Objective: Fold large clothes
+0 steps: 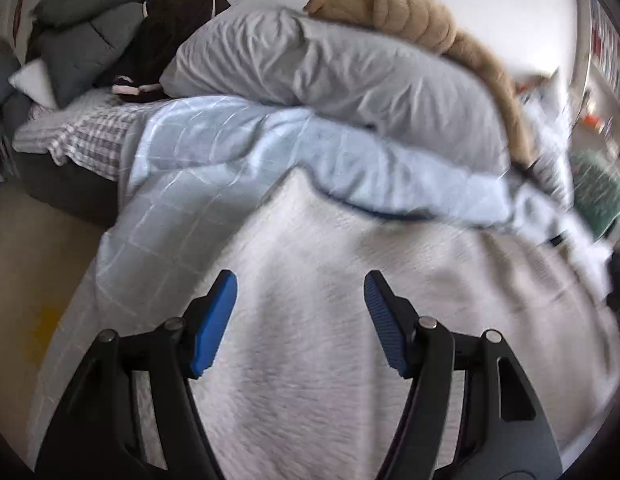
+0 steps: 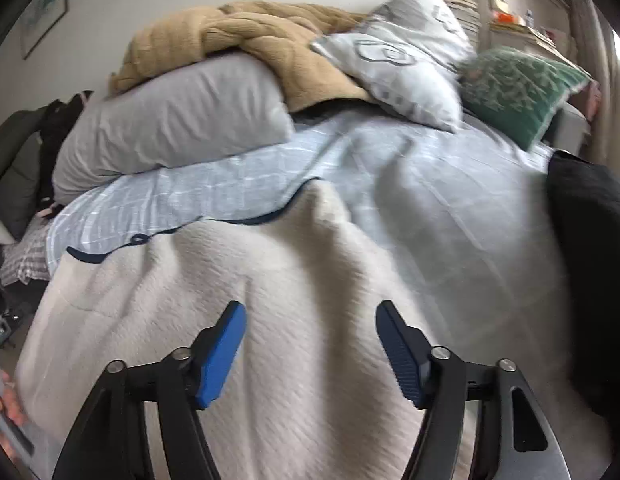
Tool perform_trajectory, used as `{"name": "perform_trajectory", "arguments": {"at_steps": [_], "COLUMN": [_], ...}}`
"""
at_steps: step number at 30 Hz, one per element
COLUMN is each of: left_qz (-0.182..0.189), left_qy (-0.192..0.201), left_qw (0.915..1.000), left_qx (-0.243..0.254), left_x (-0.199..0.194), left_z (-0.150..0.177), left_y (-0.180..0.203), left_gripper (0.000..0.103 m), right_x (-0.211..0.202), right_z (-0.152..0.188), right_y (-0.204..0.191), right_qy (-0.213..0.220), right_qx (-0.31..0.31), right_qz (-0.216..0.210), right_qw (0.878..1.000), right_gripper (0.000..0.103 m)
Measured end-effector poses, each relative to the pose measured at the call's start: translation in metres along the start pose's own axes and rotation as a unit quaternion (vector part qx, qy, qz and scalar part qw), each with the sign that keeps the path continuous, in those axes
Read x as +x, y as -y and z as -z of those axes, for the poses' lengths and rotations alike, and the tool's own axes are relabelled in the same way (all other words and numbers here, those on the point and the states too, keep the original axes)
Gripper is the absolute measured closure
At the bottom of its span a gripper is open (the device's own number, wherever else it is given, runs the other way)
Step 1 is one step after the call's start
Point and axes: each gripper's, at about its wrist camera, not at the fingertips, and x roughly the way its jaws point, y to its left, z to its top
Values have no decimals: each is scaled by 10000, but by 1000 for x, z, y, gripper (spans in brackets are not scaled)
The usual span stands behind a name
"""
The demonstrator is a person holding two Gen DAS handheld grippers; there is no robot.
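A large cream-white textured garment (image 1: 310,280) with a dark blue trimmed edge lies spread on the bed over a light blue checked duvet (image 1: 198,152). It also shows in the right wrist view (image 2: 238,272). My left gripper (image 1: 300,280) is open and empty just above the garment. My right gripper (image 2: 310,312) is open and empty above the same garment. The garment's near part is hidden under both grippers.
A grey pillow (image 1: 329,64) and a tan fleece blanket (image 1: 429,20) lie at the back of the bed. A patterned pillow (image 2: 409,48) and a green cushion (image 2: 517,84) sit at the right. Dark clothes (image 1: 162,32) are piled at the left. A dark object (image 2: 589,260) is at the right edge.
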Motion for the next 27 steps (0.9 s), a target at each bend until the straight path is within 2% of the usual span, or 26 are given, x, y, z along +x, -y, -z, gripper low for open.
{"name": "perform_trajectory", "arguments": {"at_steps": [2,4,5,7,9,12,16,20,24,26,27], "left_qz": [-62,281,320,213,140,76,510,747,815,817,785], "left_qy": [-426,-374,-358,-432,-486,-791,-1173,-1310,-1659,-1965,-2244], "left_qw": [9984,9956,9951,9959,9964,9953,9908,9850,9702,9546,9390], "left_qx": [-367,-806,-864,-761,-686,-553,-445,-834,-1565,-2083,-2484], "left_x": [27,36,35,34,34,24,-10,-46,-70,-71,-67], "left_z": [10,18,20,17,15,2,2,3,18,35,48], "left_y": [-19,-39,-41,-38,-34,-27,-13,-18,-37,-50,-59], "left_gripper": [36,36,36,36,36,36,27,18,12,12,12], "right_x": [17,39,47,60,61,54,36,10,-19,-27,-31], "right_z": [6,15,16,23,21,19,12,3,-4,-3,0], "right_y": [4,27,35,51,48,48,34,20,3,-6,-12], "right_qy": [-133,-451,-525,-621,-606,-617,-772,-722,-585,-606,-667], "right_qx": [-18,181,314,584,479,456,145,-1,42,-15,-70], "right_qz": [151,529,482,267,316,352,421,433,-3,-105,-145], "right_qw": [9998,9974,9970,9960,9965,9964,9960,9964,9983,9981,9976], "right_gripper": [45,50,50,50,50,50,45,31,24,23,23]}}
